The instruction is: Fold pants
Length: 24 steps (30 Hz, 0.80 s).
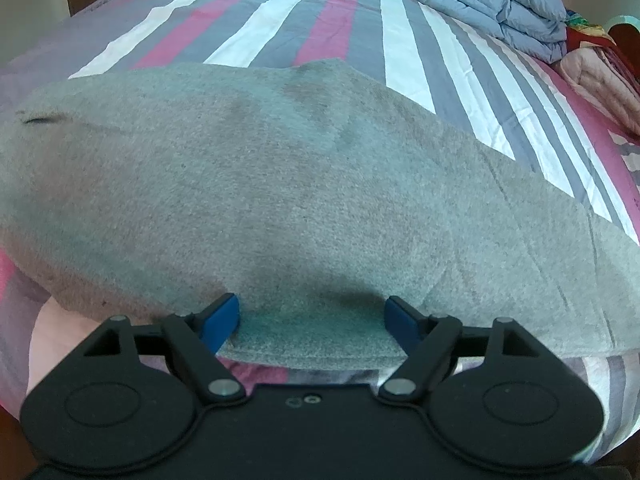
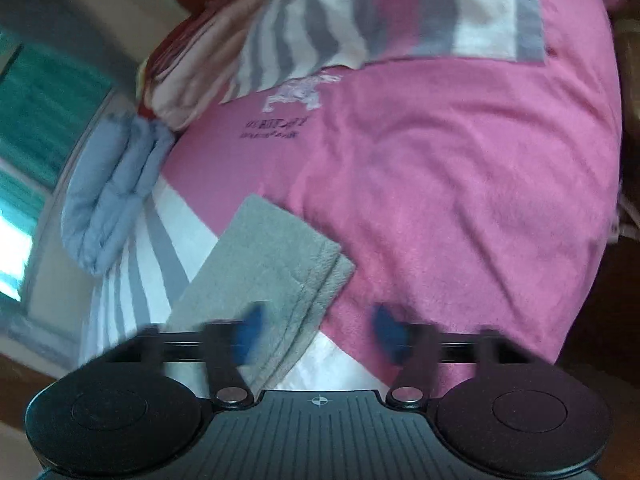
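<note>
Grey fleece pants (image 1: pixel 280 184) lie spread across a striped bed sheet (image 1: pixel 328 28) and fill most of the left wrist view. My left gripper (image 1: pixel 314 314) stands open low over their near edge, its blue pads (image 1: pixel 222 318) wide apart with flat fabric lying between them, not pinched. In the right wrist view, which is blurred, a hemmed end of the pants (image 2: pixel 276 252) lies flat on the pink part of the sheet (image 2: pixel 460 184). My right gripper (image 2: pixel 318 330) is open just above that end. Its left pad (image 2: pixel 252 330) is over the grey cloth and the other is over the pink sheet.
A folded blue quilt (image 1: pixel 488 4) sits at the far right of the bed, with a pink and red blanket (image 1: pixel 600 68) beside it. The same blue quilt (image 2: pixel 108 192) shows left of the right gripper, near a window (image 2: pixel 36 120). The bed edge drops off at right.
</note>
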{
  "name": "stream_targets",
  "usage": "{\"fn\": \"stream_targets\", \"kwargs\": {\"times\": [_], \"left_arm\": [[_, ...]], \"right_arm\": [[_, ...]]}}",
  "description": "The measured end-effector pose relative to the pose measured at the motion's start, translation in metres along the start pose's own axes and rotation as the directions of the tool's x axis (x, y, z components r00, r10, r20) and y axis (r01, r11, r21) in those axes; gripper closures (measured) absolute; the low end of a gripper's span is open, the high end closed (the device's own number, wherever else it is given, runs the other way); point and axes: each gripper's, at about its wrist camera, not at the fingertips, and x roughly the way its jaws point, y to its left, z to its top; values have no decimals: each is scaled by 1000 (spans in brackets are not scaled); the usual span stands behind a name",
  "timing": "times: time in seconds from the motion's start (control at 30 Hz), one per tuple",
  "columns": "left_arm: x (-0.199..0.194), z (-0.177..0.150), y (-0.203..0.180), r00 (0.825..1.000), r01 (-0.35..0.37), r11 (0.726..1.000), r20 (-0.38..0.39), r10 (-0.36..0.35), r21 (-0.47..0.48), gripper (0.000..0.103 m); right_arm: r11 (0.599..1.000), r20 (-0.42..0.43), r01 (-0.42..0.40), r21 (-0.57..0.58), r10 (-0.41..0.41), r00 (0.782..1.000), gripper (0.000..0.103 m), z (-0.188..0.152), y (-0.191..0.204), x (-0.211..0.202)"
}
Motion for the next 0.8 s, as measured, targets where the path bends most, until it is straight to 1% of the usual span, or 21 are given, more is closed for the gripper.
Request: {"fn": "stream_targets", "kwargs": {"times": [0.07, 0.1, 0.13, 0.17, 0.2, 0.23, 0.27, 0.33, 0.37, 0.4, 0.43, 0.47, 0.5, 0.53, 0.57, 0.6, 0.63, 0.67, 0.7, 0.73, 0.8], "left_arm": [[0, 0, 0, 1000, 1, 1000, 1, -1, 0, 30], [0, 0, 0, 1000, 2, 1000, 1, -2, -2, 30], [0, 0, 0, 1000, 2, 1000, 1, -2, -4, 30], [0, 0, -1, 1000, -1, 1000, 1, 1, -3, 30], [0, 0, -1, 1000, -3, 1000, 1, 3, -2, 29], [1, -1, -2, 1000, -5, 1000, 2, 5, -2, 28], [1, -1, -3, 1000, -8, 1000, 3, 8, 0, 28], [1, -2, -5, 1000, -14, 1000, 5, 14, 9, 27], [1, -2, -5, 1000, -15, 1000, 6, 15, 12, 27], [1, -3, -5, 1000, -16, 1000, 9, 16, 14, 26], [1, -3, -4, 1000, -16, 1000, 11, 16, 14, 26], [1, -3, -4, 1000, -16, 1000, 14, 15, 15, 26], [1, -3, -4, 1000, -16, 1000, 16, 15, 15, 25], [1, -3, -5, 1000, -18, 1000, 16, 18, 17, 24], [2, -3, -6, 1000, -20, 1000, 15, 20, 24, 23], [2, -3, -8, 1000, -24, 999, 15, 23, 32, 23], [1, -3, -9, 1000, -28, 999, 15, 27, 38, 23], [1, -2, -9, 1000, -28, 999, 15, 27, 38, 23], [0, -2, -8, 1000, -24, 999, 15, 24, 33, 23], [-1, 0, -7, 1000, -17, 1000, 14, 17, 21, 23], [-7, 2, -4, 1000, 2, 1000, 21, -2, -10, 23]], "right_arm": [[999, -1, -30, 30, 30, 1000, 34, 4, 1, 6], [1000, -8, -14, 18, 14, 1000, 35, 7, 5, 11], [1000, -5, 8, 0, -8, 1000, 46, 9, 11, 16], [1000, -13, 17, -21, -17, 1000, 68, 11, 17, 22], [998, -16, 39, -45, -39, 999, 75, 13, 23, 27], [998, -15, 41, -50, -42, 999, 83, 11, 25, 28], [998, -8, 38, -54, -39, 999, 86, 11, 30, 30], [992, 25, 13, -122, -10, 1000, 88, 13, 52, 27], [984, 54, -26, -177, 37, 998, 89, 15, 68, 20], [970, 90, -64, -236, 87, 992, 89, 17, 84, 9], [947, 123, -110, -302, 153, 980, 89, 18, 100, -5], [925, 145, -136, -355, 198, 970, 89, 16, 109, -16], [902, 168, -132, -411, 217, 961, 89, 13, 115, -23], [893, 178, -95, -441, 190, 966, 89, 11, 110, -21], [902, 161, -58, -429, 139, 977, 89, 11, 99, -12], [922, 131, 0, -386, 55, 990, 89, 12, 80, 3], [934, 91, 62, -352, -32, 995, 89, 11, 62, 19], [936, 42, 112, -335, -104, 994, 88, 8, 47, 34], [938, 14, 125, -323, -127, 992, 89, 3, 36, 41], [941, 25, 119, -317, -117, 993, 88, 2, 34, 39], [956, 36, 116, -271, -110, 993, 75, 2, 39, 31]]}}
